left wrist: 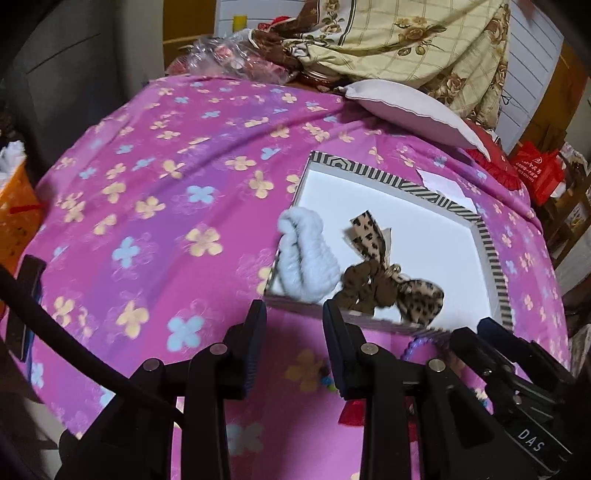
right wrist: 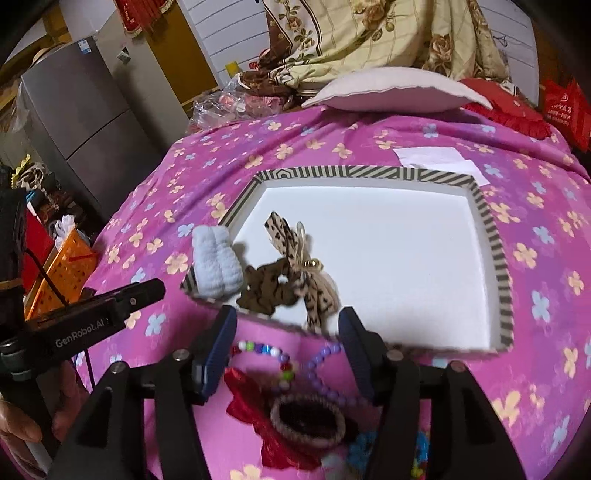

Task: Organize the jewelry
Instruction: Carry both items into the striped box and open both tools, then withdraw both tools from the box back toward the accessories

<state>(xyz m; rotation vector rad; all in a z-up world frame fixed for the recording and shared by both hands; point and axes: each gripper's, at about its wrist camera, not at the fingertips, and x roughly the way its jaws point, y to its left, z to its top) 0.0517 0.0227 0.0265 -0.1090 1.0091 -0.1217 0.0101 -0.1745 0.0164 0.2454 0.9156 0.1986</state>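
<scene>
bed under my tools: pink flowered sheet [right wrist: 369,147] | head end: pale pillow [right wrist: 395,94], crumpled cream rose-print quilt [right wrist: 369,33] | behind it: white panelled wall [right wrist: 229,40] | my left: grey fridge [right wrist: 81,114], orange basket [right wrist: 62,266] | far right: red bag [left wrist: 537,173] | light dim, warm

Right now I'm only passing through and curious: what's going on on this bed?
A person with a gripper in each hand is sorting hair accessories and beads into a striped box on the pink bedspread. A leopard scrunchie lies inside the box; a blue scrunchie sits over its near corner. The right gripper, jaws open, hovers above a bead bracelet, red bow and brown band outside the box. The left gripper is open and empty.
</scene>
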